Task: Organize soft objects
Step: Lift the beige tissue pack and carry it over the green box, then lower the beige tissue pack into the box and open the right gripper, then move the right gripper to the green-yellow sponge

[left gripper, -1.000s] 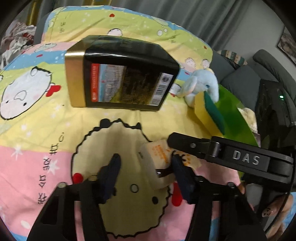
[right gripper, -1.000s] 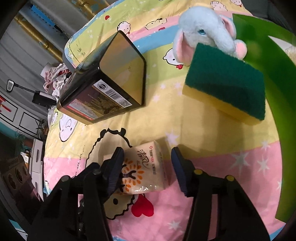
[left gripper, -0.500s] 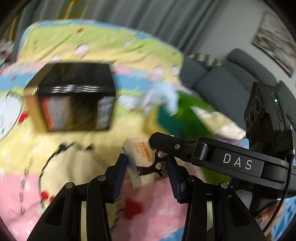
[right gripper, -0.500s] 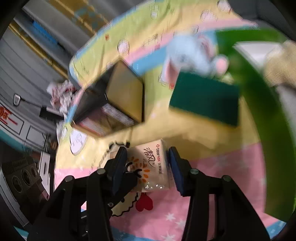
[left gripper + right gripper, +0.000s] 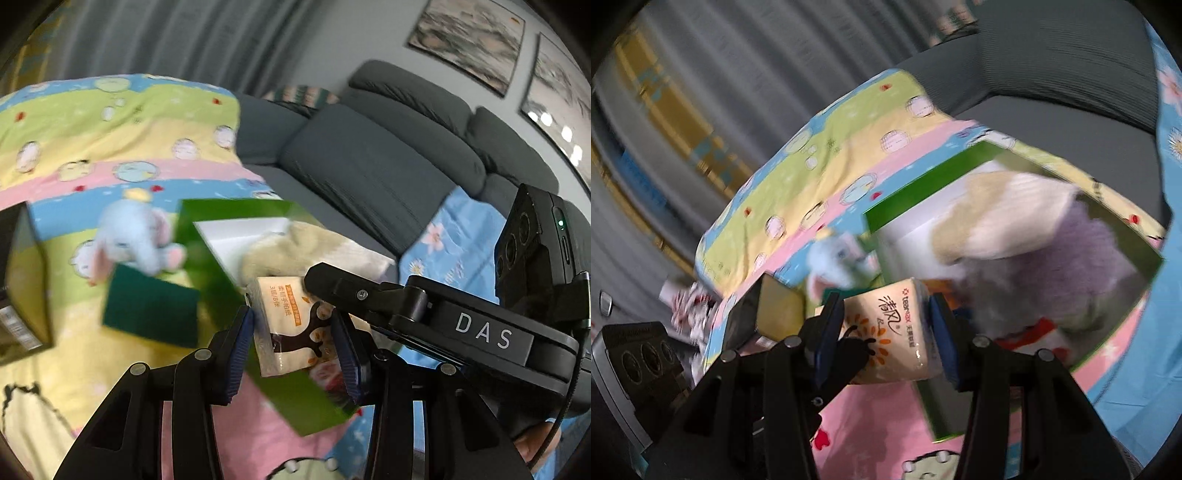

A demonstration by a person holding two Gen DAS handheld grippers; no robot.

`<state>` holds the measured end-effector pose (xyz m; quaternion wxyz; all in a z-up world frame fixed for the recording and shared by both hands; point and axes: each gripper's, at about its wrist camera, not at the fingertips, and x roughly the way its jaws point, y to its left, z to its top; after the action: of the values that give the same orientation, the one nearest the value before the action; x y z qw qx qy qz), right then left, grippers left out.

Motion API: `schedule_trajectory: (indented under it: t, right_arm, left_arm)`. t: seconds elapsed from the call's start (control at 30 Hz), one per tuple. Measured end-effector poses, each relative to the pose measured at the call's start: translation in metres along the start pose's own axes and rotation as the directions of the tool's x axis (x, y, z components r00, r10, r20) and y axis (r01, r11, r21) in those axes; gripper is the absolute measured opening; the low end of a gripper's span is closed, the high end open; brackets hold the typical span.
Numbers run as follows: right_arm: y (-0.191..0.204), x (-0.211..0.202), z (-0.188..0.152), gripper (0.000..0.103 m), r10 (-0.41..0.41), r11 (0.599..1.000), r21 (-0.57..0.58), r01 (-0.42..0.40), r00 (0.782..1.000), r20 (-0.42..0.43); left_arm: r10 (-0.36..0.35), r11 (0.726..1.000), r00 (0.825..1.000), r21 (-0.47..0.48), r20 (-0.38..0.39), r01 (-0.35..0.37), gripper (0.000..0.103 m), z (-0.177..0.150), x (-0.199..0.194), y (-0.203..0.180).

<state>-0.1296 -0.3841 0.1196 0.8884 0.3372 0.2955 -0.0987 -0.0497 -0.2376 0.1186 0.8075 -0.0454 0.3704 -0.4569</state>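
A cream tissue pack [image 5: 286, 325] with orange print is gripped at once by both grippers. My left gripper [image 5: 297, 339] is shut on it, and my right gripper [image 5: 886, 328] is shut on the same tissue pack [image 5: 897, 332]. It is held in the air over the near edge of the green box [image 5: 207, 240]. The green box [image 5: 916, 199] holds plush toys, cream [image 5: 288, 243] and purple [image 5: 1082, 251]. A pale blue elephant plush [image 5: 129, 236] and a green sponge [image 5: 147, 314] lie on the blanket left of the box.
A black and gold tin box [image 5: 22, 288] lies at the left on the colourful cartoon blanket [image 5: 92, 122]. A grey sofa [image 5: 369, 155] stands behind. A blue flowered cloth [image 5: 454, 251] lies to the right. The right gripper's black body [image 5: 443, 317] crosses the left wrist view.
Both grippers closed on the tissue pack, lifted it off the blanket and carried it right, from beside the tin box to over the green box. Both views swung towards the sofa.
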Motion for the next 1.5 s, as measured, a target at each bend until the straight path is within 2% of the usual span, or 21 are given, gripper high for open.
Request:
schedule_trajectory:
  t: [0.13, 0.3, 0.4, 0.57, 0.67, 0.73, 0.77, 0.87, 0.93, 1.03, 1.17, 1.23, 1.37, 1.4, 1.47, 1.5]
  right_arm:
    - [-0.021, -0.005, 0.004, 0.048, -0.035, 0.998, 0.058, 0.034, 0.999, 0.013]
    - [-0.038, 0.000, 0.003, 0.048, -0.068, 0.991, 0.114, 0.069, 0.998, -0.013]
    - [-0.043, 0.002, 0.003, 0.048, -0.096, 0.988, 0.118, 0.098, 0.995, -0.022]
    - [-0.046, 0.001, 0.003, 0.048, -0.127, 0.984, 0.121, 0.128, 0.992, -0.016]
    - [-0.048, -0.001, 0.005, 0.055, -0.181, 0.977, 0.112, 0.180, 0.983, 0.002]
    - [-0.048, -0.003, 0.006, 0.060, -0.184, 0.977, 0.108, 0.182, 0.983, 0.010]
    - [-0.047, -0.005, 0.006, 0.063, -0.180, 0.978, 0.106, 0.178, 0.984, 0.015]
    - [-0.042, -0.007, 0.006, 0.071, -0.172, 0.982, 0.085, 0.169, 0.985, 0.028]
    - [-0.037, -0.008, 0.006, 0.073, -0.166, 0.984, 0.074, 0.164, 0.986, 0.033]
    - [-0.027, -0.009, 0.006, 0.075, -0.156, 0.987, 0.046, 0.154, 0.987, 0.045]
    - [-0.008, -0.012, 0.003, 0.077, -0.135, 0.991, -0.007, 0.135, 0.989, 0.056]
    - [0.003, -0.009, 0.001, 0.077, -0.106, 0.994, -0.030, 0.108, 0.993, 0.046]
    - [0.039, 0.013, -0.011, 0.077, -0.012, 0.995, -0.101, 0.008, 0.999, -0.040]
    - [0.048, 0.019, -0.014, 0.081, 0.006, 0.993, -0.116, -0.013, 0.998, -0.065]
    - [0.065, 0.038, -0.023, 0.096, 0.041, 0.989, -0.133, -0.056, 0.993, -0.114]
    - [0.072, 0.046, -0.028, 0.096, 0.043, 0.989, -0.136, -0.061, 0.990, -0.134]
  left_arm:
    - [-0.025, 0.999, 0.999, 0.020, -0.046, 0.026, 0.044, 0.002, 0.017, -0.015]
    - [-0.025, 1.000, 0.995, 0.009, -0.097, 0.026, 0.044, -0.002, 0.033, -0.018]
    - [-0.048, 0.999, 0.993, -0.017, -0.112, 0.046, 0.044, -0.006, 0.039, -0.018]
    - [-0.038, 0.999, 0.993, -0.010, -0.112, 0.037, 0.044, -0.006, 0.037, -0.020]
    - [-0.038, 0.999, 0.994, -0.017, -0.106, 0.036, 0.044, -0.005, 0.032, -0.017]
    - [-0.030, 0.999, 0.996, -0.024, -0.086, 0.028, 0.044, -0.005, 0.020, -0.011]
    - [-0.022, 0.999, 0.997, -0.028, -0.081, 0.020, 0.045, -0.004, 0.017, -0.009]
    - [0.034, 0.998, 0.997, -0.044, -0.065, -0.037, 0.068, -0.005, 0.001, 0.004]
    - [0.086, 0.994, 0.995, -0.057, -0.051, -0.089, 0.070, -0.007, -0.011, 0.015]
    - [0.178, 0.979, 0.983, -0.086, -0.051, -0.182, 0.072, -0.014, -0.027, 0.033]
    - [0.314, 0.938, 0.948, -0.138, -0.050, -0.318, 0.072, -0.029, -0.049, 0.062]
    - [0.341, 0.924, 0.938, -0.164, -0.059, -0.346, 0.072, -0.037, -0.056, 0.073]
    - [0.392, 0.891, 0.916, -0.213, -0.084, -0.401, 0.072, -0.053, -0.069, 0.092]
    - [0.406, 0.883, 0.909, -0.217, -0.090, -0.416, 0.072, -0.057, -0.072, 0.096]
    - [0.429, 0.869, 0.898, -0.227, -0.099, -0.440, 0.072, -0.063, -0.078, 0.104]
    - [0.435, 0.864, 0.895, -0.233, -0.101, -0.447, 0.072, -0.065, -0.080, 0.107]
